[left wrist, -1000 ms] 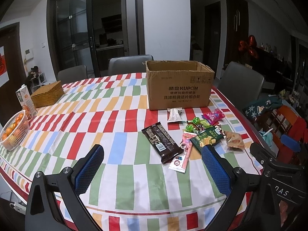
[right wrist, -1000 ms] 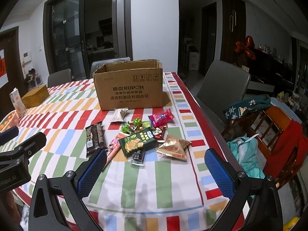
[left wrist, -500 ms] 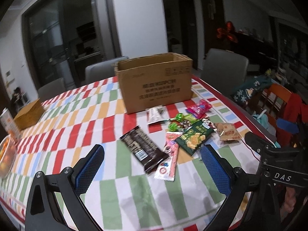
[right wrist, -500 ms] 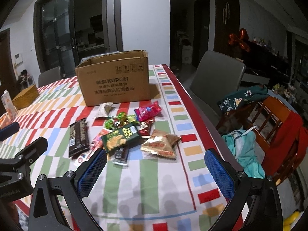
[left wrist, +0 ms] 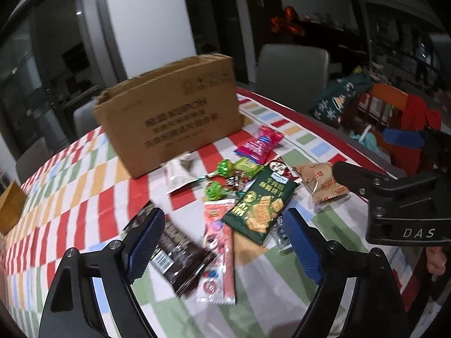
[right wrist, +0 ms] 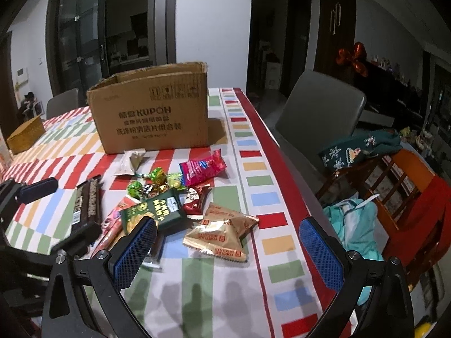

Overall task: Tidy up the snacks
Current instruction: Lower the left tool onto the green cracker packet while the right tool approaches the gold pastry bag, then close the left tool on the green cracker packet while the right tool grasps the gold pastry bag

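Several snack packs lie on the striped tablecloth in front of an open cardboard box (left wrist: 169,112) (right wrist: 152,112). My left gripper (left wrist: 222,242) is open and empty, low over a dark chocolate bar (left wrist: 174,250), a pink stick pack (left wrist: 220,248) and a green cracker bag (left wrist: 262,200). My right gripper (right wrist: 225,250) is open and empty, just in front of a gold-brown pack (right wrist: 222,231). A magenta pack (right wrist: 203,166), green candies (right wrist: 157,176) and a white pack (right wrist: 131,162) lie nearer the box.
A wicker box (right wrist: 25,136) stands at the far left of the table (right wrist: 197,295). Grey chairs (right wrist: 318,109) stand around it. A wooden rack with clothes (right wrist: 394,180) is to the right, past the table edge.
Both grippers have moved forward and down toward the snack pile. The left one has swung right, so the snacks now lie between its fingers. Both stay open.
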